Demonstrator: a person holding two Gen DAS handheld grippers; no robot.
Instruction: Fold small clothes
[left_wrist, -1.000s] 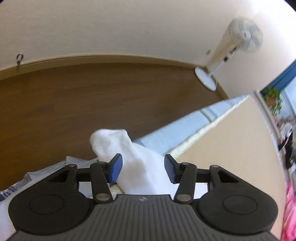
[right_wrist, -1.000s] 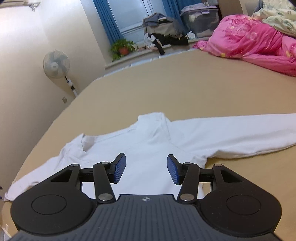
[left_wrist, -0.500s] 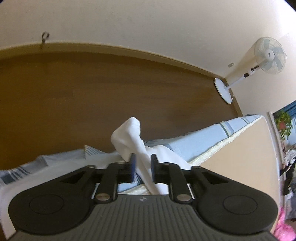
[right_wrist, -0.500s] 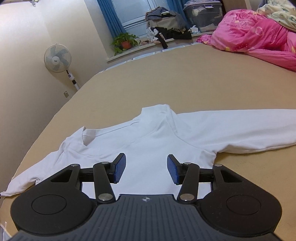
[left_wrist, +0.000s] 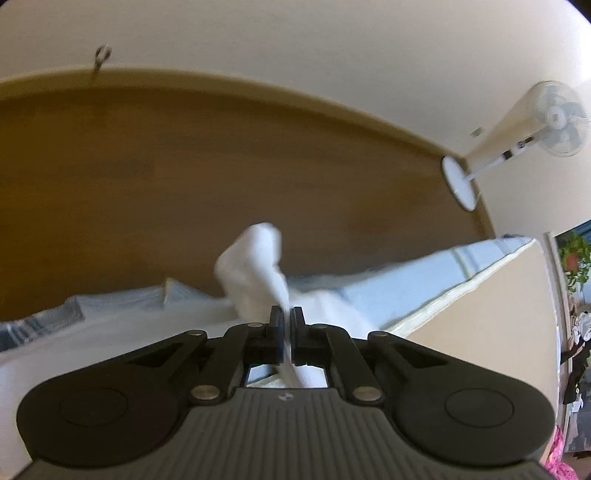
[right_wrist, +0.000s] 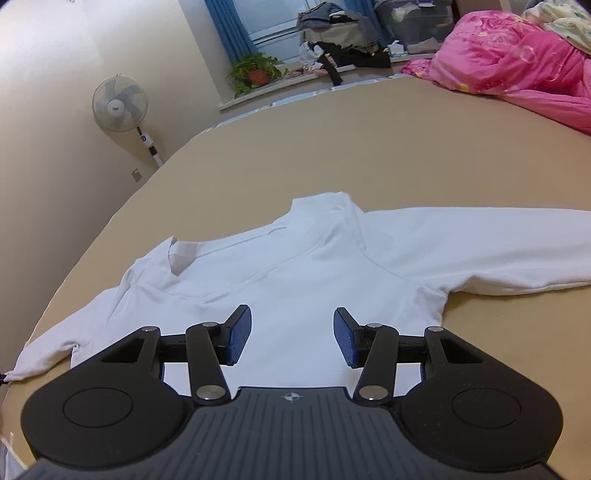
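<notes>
Left gripper (left_wrist: 287, 320) fingers pinch the white sleeve (left_wrist: 258, 266); right gripper (right_wrist: 292, 334) fingers gape above the shirt (right_wrist: 295, 280).

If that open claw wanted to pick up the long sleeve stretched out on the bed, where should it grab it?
Probably near the cuff end of the right-hand sleeve of the white shirt, coming down from above. It lies flat and straight on the bed, so its edge offers a thin fold to pinch. The right gripper hovers open over the shirt's body; the cuff itself runs out of view.
</notes>
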